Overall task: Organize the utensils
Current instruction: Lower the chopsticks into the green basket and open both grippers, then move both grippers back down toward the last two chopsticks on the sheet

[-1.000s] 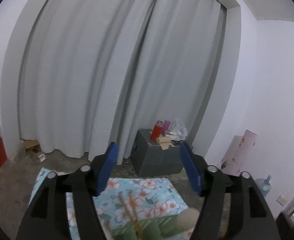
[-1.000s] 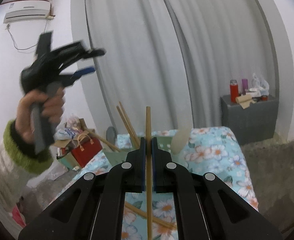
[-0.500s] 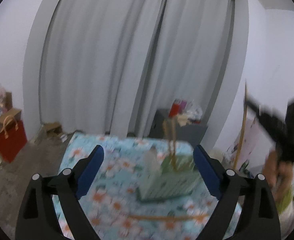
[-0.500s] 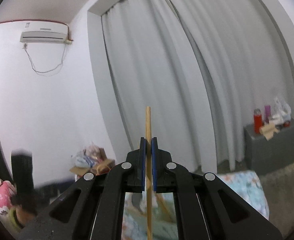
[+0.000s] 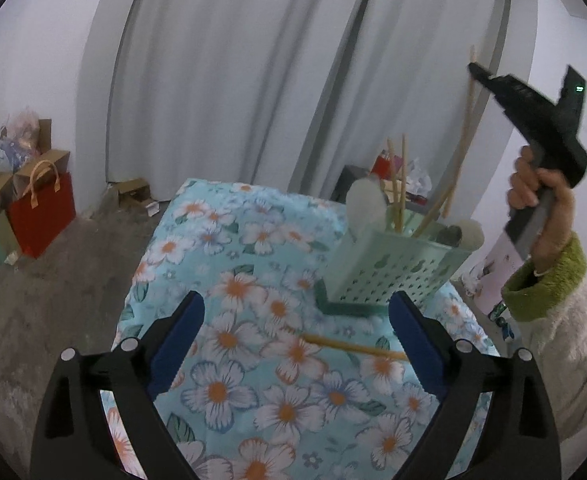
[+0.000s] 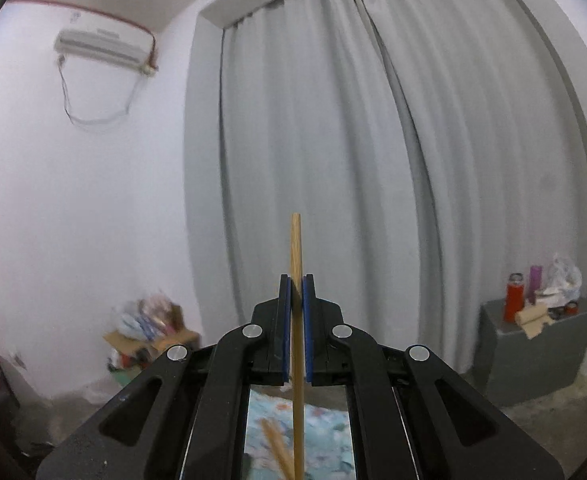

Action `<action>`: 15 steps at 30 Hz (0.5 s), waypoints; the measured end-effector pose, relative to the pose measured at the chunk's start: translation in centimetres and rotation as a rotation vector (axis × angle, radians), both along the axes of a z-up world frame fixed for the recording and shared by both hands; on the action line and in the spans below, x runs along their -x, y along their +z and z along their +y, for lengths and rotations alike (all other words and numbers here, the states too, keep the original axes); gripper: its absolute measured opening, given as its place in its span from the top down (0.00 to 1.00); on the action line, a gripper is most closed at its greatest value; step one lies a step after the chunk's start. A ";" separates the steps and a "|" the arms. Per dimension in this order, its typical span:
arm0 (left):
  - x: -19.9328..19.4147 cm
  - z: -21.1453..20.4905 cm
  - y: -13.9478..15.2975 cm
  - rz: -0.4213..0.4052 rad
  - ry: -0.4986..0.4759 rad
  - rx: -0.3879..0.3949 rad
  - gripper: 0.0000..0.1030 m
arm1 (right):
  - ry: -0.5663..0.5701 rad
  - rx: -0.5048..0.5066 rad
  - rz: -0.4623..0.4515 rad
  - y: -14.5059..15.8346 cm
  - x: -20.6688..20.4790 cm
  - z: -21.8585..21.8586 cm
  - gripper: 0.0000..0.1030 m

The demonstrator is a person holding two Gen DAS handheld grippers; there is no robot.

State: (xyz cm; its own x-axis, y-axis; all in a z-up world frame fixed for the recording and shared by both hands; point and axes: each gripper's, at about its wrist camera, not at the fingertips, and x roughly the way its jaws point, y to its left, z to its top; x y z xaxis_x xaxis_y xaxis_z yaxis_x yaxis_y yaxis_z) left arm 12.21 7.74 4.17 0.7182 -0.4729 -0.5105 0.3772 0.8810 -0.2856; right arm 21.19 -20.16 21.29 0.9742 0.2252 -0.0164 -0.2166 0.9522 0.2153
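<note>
The surface (image 5: 221, 248), under a flowered cloth, carries the green utensil holder (image 5: 397, 272), which stands tilted toward its far right edge with several chopsticks already inside. A push from the side can tip it over. The left gripper (image 5: 297, 340) has just been opening its jaws and holds nothing; one loose chopstick (image 5: 353, 346) lies between them, maybe partly under the right jaw, so a hasty closing can roll it away. The right gripper (image 6: 296, 320) is clamped on a chopstick (image 6: 296, 248), held upright high above the holder; this thin stick can slip or miss the compartment.
</note>
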 end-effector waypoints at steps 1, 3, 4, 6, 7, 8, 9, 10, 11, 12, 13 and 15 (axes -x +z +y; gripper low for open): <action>0.0 0.0 -0.2 0.001 -0.003 -0.001 0.11 | -0.008 0.008 0.022 -0.6 -0.4 0.3 0.96; -0.1 -0.1 -0.6 0.012 -0.010 0.000 0.11 | -0.016 0.024 0.076 -2.3 -0.9 0.4 0.96; -0.3 0.0 -0.9 0.019 -0.012 0.000 0.11 | -0.022 0.032 0.106 -3.2 -1.2 0.5 0.96; -0.4 -0.1 -1.1 0.032 -0.015 0.003 0.11 | -0.024 0.038 0.150 -4.5 -1.0 0.4 0.89; -0.4 -0.2 -1.3 0.037 -0.018 0.004 0.11 | -0.023 0.036 0.165 -4.9 -0.7 0.3 0.79; -0.4 -0.3 -1.3 0.039 -0.021 0.003 0.11 | -0.029 0.030 0.170 -5.2 0.0 0.1 0.72; -0.3 -0.4 -1.3 0.041 -0.023 0.001 0.11 | -0.032 0.027 0.168 -5.1 0.4 0.0 0.61; -0.3 -0.6 -1.4 0.042 -0.025 -0.004 0.11 | -0.038 0.023 0.158 -5.0 1.3 -0.1 0.59; -0.3 -0.7 -1.5 0.043 -0.026 -0.009 0.11 | -0.044 0.026 0.148 -4.7 2.2 -0.1 0.59; -0.3 -0.9 -1.5 0.044 -0.028 -0.012 0.11 | -0.049 0.030 0.138 -4.2 2.9 -0.2 0.57; -0.4 -1.1 -1.7 0.048 -0.031 -0.012 0.11 | -0.055 0.031 0.132 -4.0 3.1 -0.1 0.55; -0.5 -1.4 -1.8 0.062 -0.037 -0.010 0.10 | -0.062 0.028 0.116 -3.3 4.5 -0.5 0.53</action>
